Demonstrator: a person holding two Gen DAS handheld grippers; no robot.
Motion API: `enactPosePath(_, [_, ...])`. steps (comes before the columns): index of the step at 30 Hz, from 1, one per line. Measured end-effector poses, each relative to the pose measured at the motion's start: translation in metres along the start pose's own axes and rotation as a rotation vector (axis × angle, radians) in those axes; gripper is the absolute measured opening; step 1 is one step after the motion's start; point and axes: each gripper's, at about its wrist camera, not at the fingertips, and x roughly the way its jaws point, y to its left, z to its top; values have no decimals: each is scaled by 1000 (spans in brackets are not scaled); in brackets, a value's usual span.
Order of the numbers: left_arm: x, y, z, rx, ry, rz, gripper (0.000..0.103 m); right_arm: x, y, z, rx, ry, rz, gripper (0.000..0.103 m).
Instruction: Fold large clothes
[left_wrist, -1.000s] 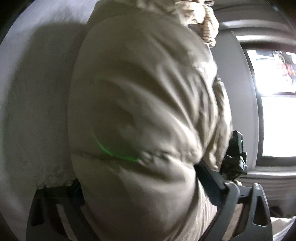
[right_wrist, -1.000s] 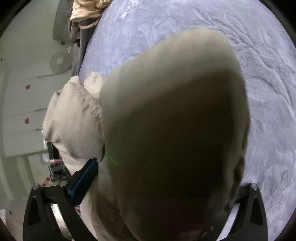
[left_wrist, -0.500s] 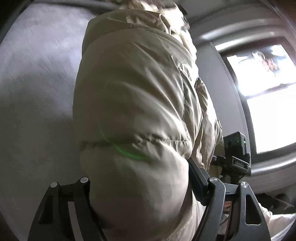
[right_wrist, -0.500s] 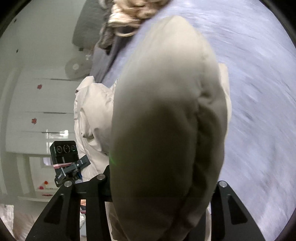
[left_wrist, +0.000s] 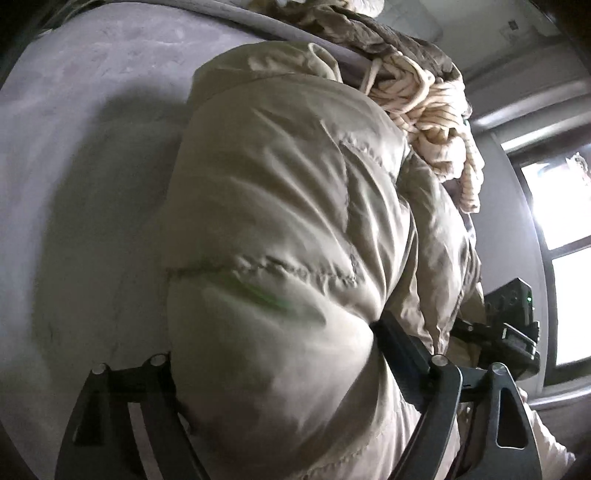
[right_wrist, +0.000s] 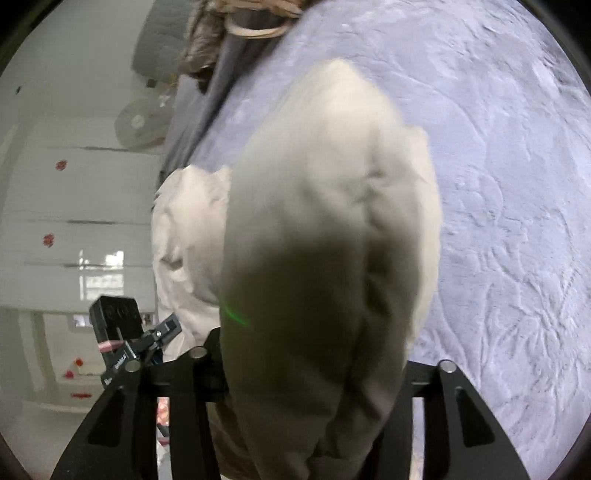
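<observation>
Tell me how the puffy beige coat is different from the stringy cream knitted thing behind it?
The puffy beige coat is smooth, shiny and quilted; the stringy cream knitted thing is ropy and loose. The coat is gripped between the fingers of the left hand-held gripper; the knit lies untouched in a heap at the far edge of the grey bed cover. The coat looks far bigger here. Both are pale, soft clothes.

Both grippers, left (left_wrist: 280, 384) and right (right_wrist: 314, 376), have black slotted fingers with silver round screws; a black camera block rides each.
</observation>
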Motion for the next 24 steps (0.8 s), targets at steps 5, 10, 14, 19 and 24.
enactPosePath(5, [-33,-14,-10,67,-95,126,86,-37,25,-20,-51,-107,-204,59])
enactPosePath(10, [-63,-7,13,104,-234,230,86,-95,73,-36,-220,-333,-343,13])
enactPosePath(14, [-49,6,20,115,-220,274,86,-52,119,-7,-304,-299,-249,13])
enactPosePath(19, [-27,-13,11,151,-235,340,86,-4,122,-6,-303,-270,-328,13])
enactPosePath(24, [-7,-28,7,189,-225,369,86,14,65,-3,-172,-225,-429,0])
